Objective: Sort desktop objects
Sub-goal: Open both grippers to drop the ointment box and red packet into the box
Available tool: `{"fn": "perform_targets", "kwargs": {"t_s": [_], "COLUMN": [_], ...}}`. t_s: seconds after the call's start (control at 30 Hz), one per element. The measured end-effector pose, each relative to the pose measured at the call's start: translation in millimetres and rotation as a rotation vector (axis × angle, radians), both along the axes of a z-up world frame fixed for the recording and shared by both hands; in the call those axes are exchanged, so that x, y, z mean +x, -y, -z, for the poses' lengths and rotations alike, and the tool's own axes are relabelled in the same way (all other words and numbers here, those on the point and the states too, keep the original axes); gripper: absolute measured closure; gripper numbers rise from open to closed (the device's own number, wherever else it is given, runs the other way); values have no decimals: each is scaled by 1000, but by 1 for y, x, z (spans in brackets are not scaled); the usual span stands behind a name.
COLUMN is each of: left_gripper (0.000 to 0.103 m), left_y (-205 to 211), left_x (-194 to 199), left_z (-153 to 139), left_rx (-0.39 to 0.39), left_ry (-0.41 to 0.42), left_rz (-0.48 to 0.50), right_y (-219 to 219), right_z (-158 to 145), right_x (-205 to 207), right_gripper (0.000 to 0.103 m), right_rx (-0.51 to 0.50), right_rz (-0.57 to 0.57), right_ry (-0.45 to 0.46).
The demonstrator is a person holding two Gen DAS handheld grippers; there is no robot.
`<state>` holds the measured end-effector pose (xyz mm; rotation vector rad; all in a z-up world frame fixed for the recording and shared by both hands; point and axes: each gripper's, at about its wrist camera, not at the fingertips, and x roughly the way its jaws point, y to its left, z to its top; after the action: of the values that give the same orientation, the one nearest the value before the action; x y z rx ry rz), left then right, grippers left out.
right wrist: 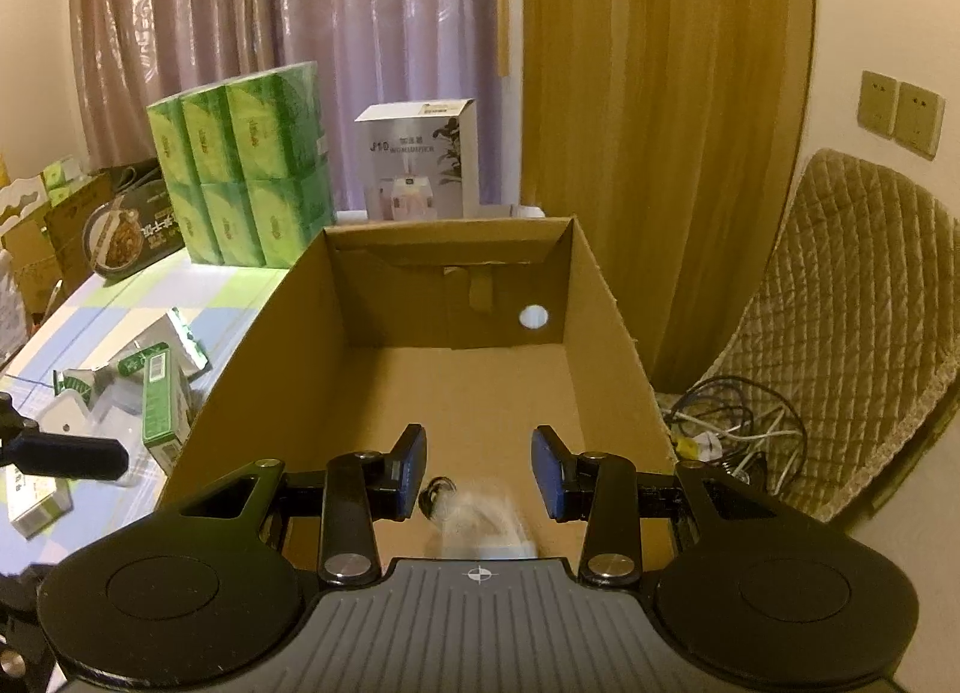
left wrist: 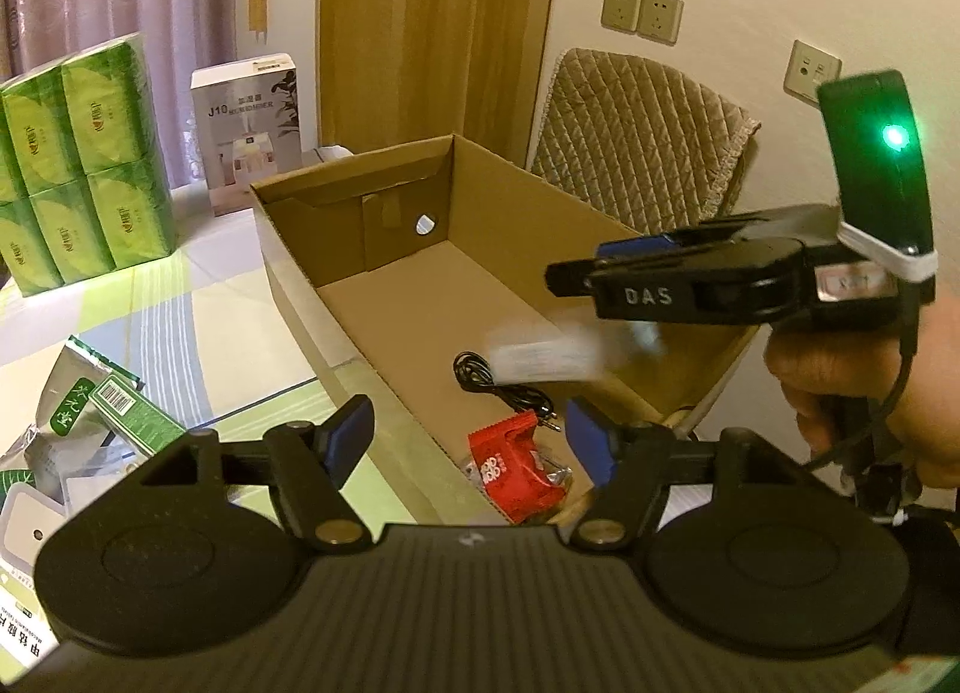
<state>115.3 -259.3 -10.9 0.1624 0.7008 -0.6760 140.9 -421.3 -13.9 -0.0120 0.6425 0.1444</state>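
Note:
An open cardboard box (left wrist: pixel 312 249) (right wrist: pixel 606 297) stands on the table. On its floor lie a black cable (left wrist: pixel 480 375) (right wrist: pixel 435 492) and a red packet (left wrist: pixel 516 459). A small white packet (left wrist: pixel 546 357) (right wrist: pixel 480 519) shows blurred inside the box, below my right gripper (left wrist: pixel 576 267) (right wrist: pixel 480 465) and apart from its pads. That gripper is open over the box with nothing between its fingers, and a hand (left wrist: pixel 840 387) holds it. My left gripper (left wrist: pixel 468 429) is open over the box's near left wall, its jaws empty. One of its fingers (right wrist: pixel 90 459) shows at the left of the right wrist view.
Green and white packets (left wrist: pixel 108 411) (right wrist: pixel 159 399) lie on the table left of the box. A stack of green tissue packs (left wrist: pixel 78 165) (right wrist: pixel 240 165) and a white humidifier carton (left wrist: pixel 246 123) (right wrist: pixel 420 159) stand behind. A quilted chair (left wrist: pixel 642 135) (right wrist: pixel 852 303) and loose cables (right wrist: pixel 732 423) are to the right.

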Motion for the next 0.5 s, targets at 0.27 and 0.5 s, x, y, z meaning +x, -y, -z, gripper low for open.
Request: {"fn": "perform_targets", "kwargs": {"t_s": [0.27, 0.5], "left_gripper": [36, 34], "left_y": [-6, -15], "left_x": [-1, -8], "left_z": [2, 0], "left_rx": [-7, -18], "left_ry": [-7, -12], "left_rz": [-14, -27], "right_y": [2, -7], "right_z": [-9, -8], "right_x": [-10, -24], "right_gripper": [63, 47], "right_rx": [15, 17], "right_rz": [22, 10], "right_ry": [15, -3]}}
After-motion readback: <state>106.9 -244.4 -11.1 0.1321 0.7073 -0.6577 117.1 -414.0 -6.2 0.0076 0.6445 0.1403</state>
